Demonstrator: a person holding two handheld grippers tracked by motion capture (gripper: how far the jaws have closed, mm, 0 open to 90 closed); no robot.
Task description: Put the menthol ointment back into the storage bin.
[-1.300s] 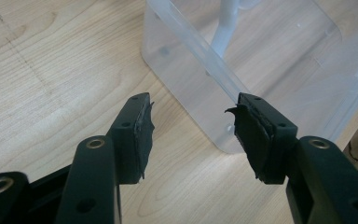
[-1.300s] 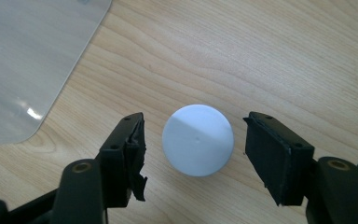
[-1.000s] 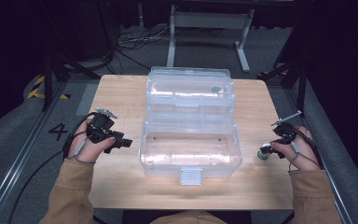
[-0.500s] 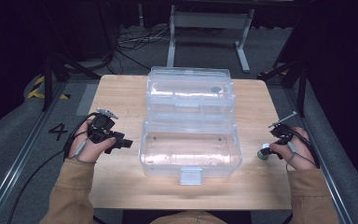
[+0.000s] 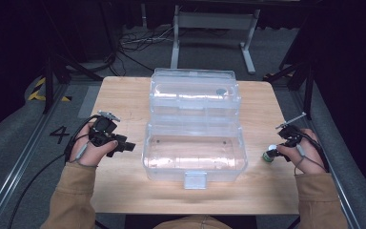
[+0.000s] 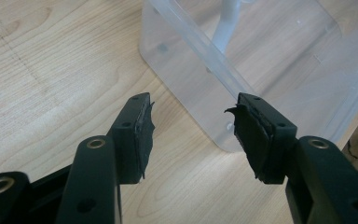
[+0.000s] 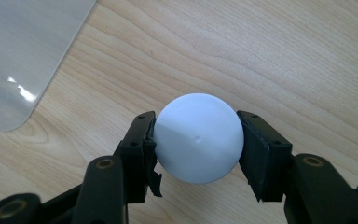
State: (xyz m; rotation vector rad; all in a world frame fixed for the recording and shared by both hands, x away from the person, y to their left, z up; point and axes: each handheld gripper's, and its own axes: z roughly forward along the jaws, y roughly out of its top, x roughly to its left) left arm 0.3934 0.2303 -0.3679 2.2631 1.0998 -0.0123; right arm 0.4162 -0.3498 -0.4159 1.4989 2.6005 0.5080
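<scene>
Closing in since the earlier frame, the right gripper [image 7: 196,140] now clamps the white ball [image 7: 198,137]; left gripper [image 6: 191,133] stays open, empty. Lift straight, keeping the squeeze steady, toward the clear box [image 5: 194,148].

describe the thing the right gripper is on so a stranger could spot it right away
Start at the clear plastic box mid-table, then go to the bare wood on its right. The small white ball sits there between the right gripper's fingers, the one round, opaque white thing there.

We see a wooden table [image 5: 124,100] w/ a clear plastic box [image 5: 194,152], lid open, a small dark disc [image 5: 221,91] in the lid; cables [image 5: 133,45] & a metal stand [image 5: 214,21] behind.
</scene>
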